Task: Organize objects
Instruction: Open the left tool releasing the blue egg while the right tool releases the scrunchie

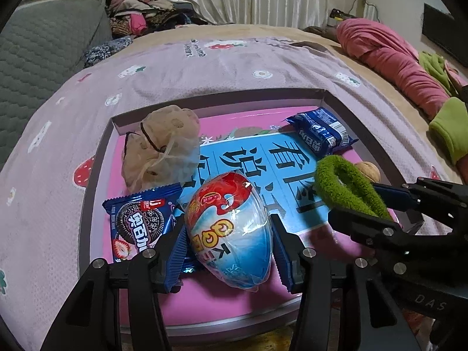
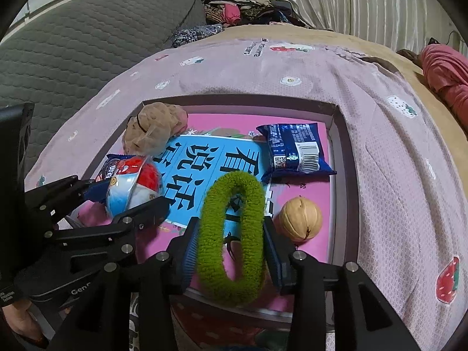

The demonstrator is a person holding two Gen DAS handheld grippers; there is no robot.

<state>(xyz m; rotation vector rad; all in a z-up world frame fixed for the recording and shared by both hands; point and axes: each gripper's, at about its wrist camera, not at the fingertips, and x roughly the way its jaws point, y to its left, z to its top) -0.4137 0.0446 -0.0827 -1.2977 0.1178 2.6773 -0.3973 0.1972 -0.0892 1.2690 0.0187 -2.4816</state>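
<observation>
1. A shallow box tray (image 1: 99, 158) sat on a lilac blanket (image 1: 222, 67) in the middle of both views, and things were being put into it
2. The left gripper (image 1: 229, 241) sat at the bottom middle of the left view. Its jaws were clamped on a toy egg (image 1: 231, 231) in clear wrap, held low over the tray's near part
3. The right gripper (image 2: 231, 251) sat at the bottom middle of the right view. A fuzzy green hair tie (image 2: 231, 234) stood between its jaws. The pads (image 2: 190, 251) looked to be just touching its sides, but I could not tell if they were squeezing it
4. I think the step was setting these two things down in the tray. Next, each gripper would need to let go over a bare pink spot, so nothing lands on the walnut (image 2: 299, 219) at the lower right or on the snack packs
5. The egg showed the letters "QQ". The cookie pack (image 1: 137, 222) at the lower left had Chinese words and a dark cookie picture. The blue pack (image 2: 295, 152) at the upper right showed a bar code. The tray floor had big Chinese words on blue. A beige mesh pouch (image 1: 163, 146) lay at the upper left
</observation>
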